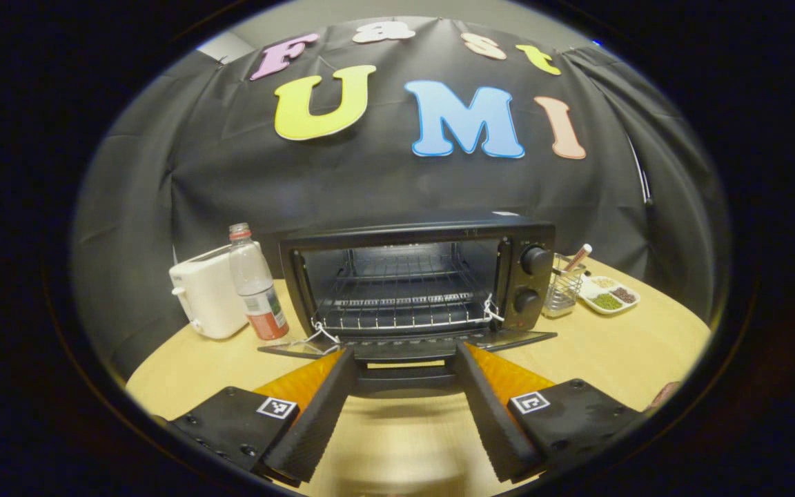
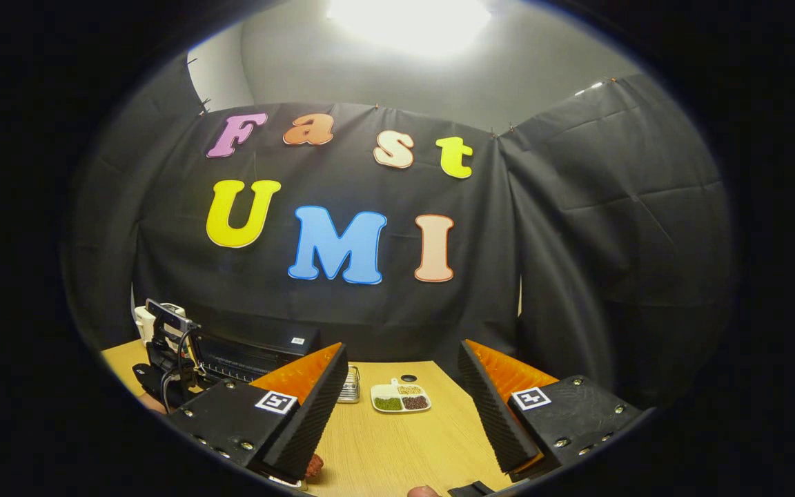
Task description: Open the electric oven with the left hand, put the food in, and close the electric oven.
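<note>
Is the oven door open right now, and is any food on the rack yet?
Open: the oven door lies folded down flat in front, the left gripper open just before it. The wire rack looks bare.

Black metal box-shaped electric oven (image 1: 417, 283), with silver wire rack (image 1: 397, 304) inside and two black round knobs (image 1: 534, 260). Pale yellowish wooden table (image 1: 618, 345) beneath. Cream-white plastic toaster (image 1: 205, 298); clear plastic bottle (image 1: 257, 284) with red cap and a red, white and green label. White divided dish (image 1: 610, 294) holding green, dark brown and beige fillings. Silvery wire basket (image 1: 563, 286). Black ribbed fingers backed in orange on the left gripper (image 1: 404, 386), black-and-white square markers on its body; same colours on the right gripper (image 2: 404, 407). Reddish-brown bit (image 2: 312, 466), possibly food, at the lower edge.
</note>
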`<action>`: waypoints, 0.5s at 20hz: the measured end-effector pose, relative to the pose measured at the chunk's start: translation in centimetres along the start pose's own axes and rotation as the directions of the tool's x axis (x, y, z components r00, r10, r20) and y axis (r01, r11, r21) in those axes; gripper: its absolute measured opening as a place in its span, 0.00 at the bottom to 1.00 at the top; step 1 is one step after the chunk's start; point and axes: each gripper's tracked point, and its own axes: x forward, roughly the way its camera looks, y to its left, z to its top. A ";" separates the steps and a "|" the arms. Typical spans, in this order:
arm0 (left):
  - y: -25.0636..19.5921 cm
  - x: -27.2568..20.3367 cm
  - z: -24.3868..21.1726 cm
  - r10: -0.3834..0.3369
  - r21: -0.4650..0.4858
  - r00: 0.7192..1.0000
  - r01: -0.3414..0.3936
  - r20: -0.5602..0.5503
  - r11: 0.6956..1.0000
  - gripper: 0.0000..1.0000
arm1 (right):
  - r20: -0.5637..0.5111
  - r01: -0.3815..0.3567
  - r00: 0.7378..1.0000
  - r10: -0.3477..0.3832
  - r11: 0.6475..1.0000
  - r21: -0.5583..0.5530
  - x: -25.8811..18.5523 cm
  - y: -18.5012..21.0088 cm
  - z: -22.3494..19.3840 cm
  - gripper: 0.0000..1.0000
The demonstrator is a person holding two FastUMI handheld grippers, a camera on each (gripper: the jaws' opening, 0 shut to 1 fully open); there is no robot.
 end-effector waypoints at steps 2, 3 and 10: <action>0.0 -0.2 -0.7 0.000 -0.008 1.000 0.000 -0.012 1.000 1.00 | -0.005 -0.006 1.000 0.006 1.000 -0.009 -0.2 0.1 0.0 0.97; -0.1 -0.3 -1.2 0.000 -0.010 1.000 -0.001 -0.021 1.000 0.97 | -0.005 -0.009 1.000 0.009 1.000 -0.013 -0.3 0.1 0.0 0.97; -0.6 -0.5 -4.0 -0.005 0.019 0.998 0.006 -0.065 1.000 0.97 | -0.035 -0.033 0.999 0.033 0.999 -0.016 -0.7 1.0 -0.7 0.98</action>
